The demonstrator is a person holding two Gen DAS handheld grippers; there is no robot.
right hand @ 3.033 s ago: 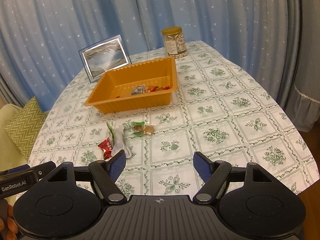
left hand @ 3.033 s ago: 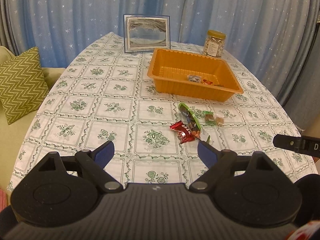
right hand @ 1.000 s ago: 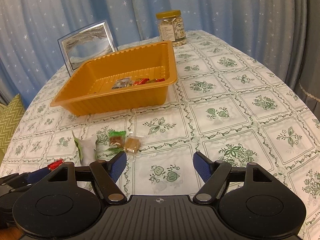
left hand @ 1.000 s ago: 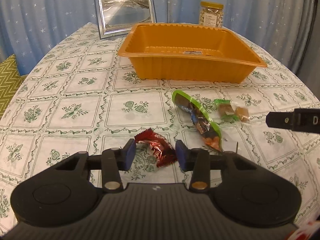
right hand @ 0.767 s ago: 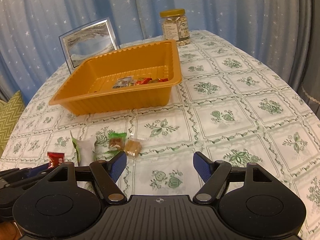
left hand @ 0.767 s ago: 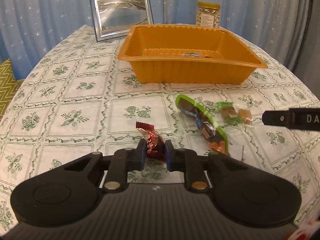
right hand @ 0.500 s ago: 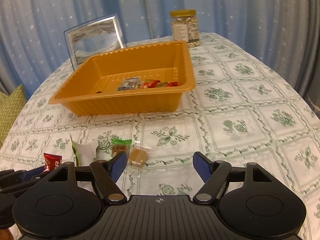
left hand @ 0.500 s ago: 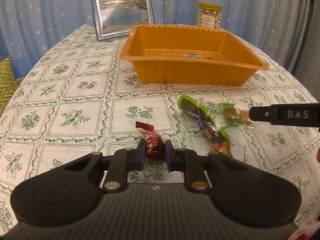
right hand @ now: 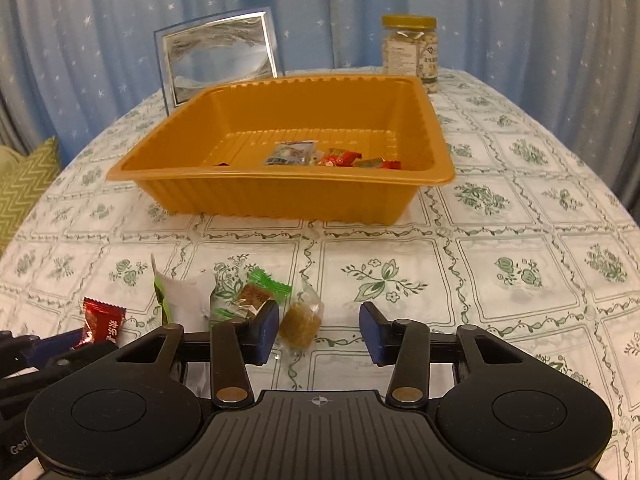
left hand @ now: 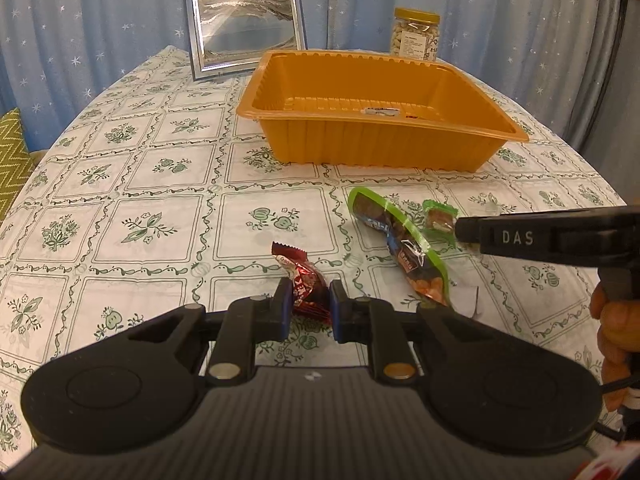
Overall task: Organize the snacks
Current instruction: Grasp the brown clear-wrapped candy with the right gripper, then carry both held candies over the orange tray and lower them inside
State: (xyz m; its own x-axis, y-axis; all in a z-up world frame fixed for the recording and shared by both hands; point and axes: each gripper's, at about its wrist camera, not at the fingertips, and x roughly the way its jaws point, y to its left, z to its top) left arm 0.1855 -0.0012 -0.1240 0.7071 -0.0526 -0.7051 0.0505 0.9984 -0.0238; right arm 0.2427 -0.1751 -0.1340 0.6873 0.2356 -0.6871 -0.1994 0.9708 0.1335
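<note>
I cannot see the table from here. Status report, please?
Left gripper shut on red candy. Right gripper open, brown candy between jaws. Orange tray ahead, path clear.

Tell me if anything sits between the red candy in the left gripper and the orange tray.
Nothing visible does. The left gripper is shut on the red candy, and only bare tablecloth lies ahead to the orange tray. The green snack packet lies off to the right.
</note>
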